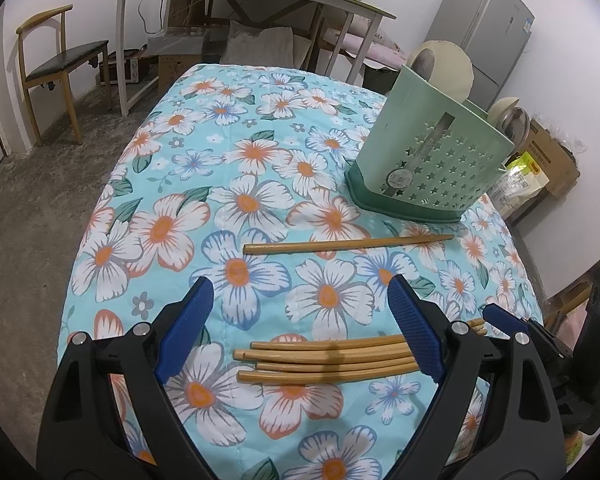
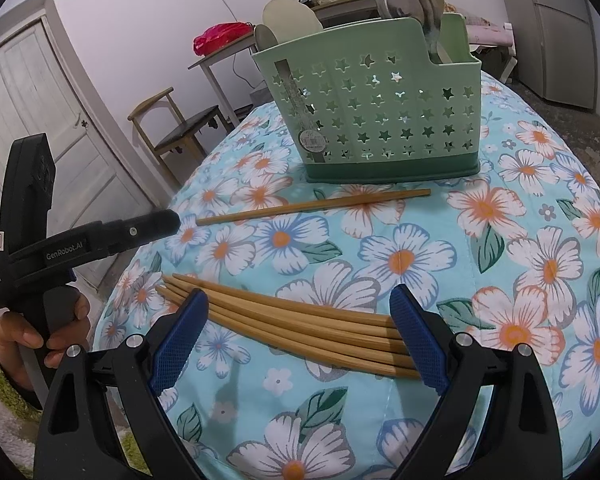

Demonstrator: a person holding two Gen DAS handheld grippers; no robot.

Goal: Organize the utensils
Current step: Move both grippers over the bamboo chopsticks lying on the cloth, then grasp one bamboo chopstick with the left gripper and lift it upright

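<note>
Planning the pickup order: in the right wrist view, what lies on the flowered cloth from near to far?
Bundle of chopsticks → single chopstick → green utensil basket holding spoons.

A lone chopstick [image 2: 314, 207] lies between the holder [image 2: 380, 120] and chopstick bundle [image 2: 292, 326].

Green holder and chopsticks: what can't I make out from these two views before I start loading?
- Green holder: its inside and dividers are hidden by its own walls, both views.
- Spoons: handles hidden inside the holder.
- Chopstick bundle: far ends covered by the left tool in the left view, so the count is unsure.
- Holder's label: too small to read.
</note>
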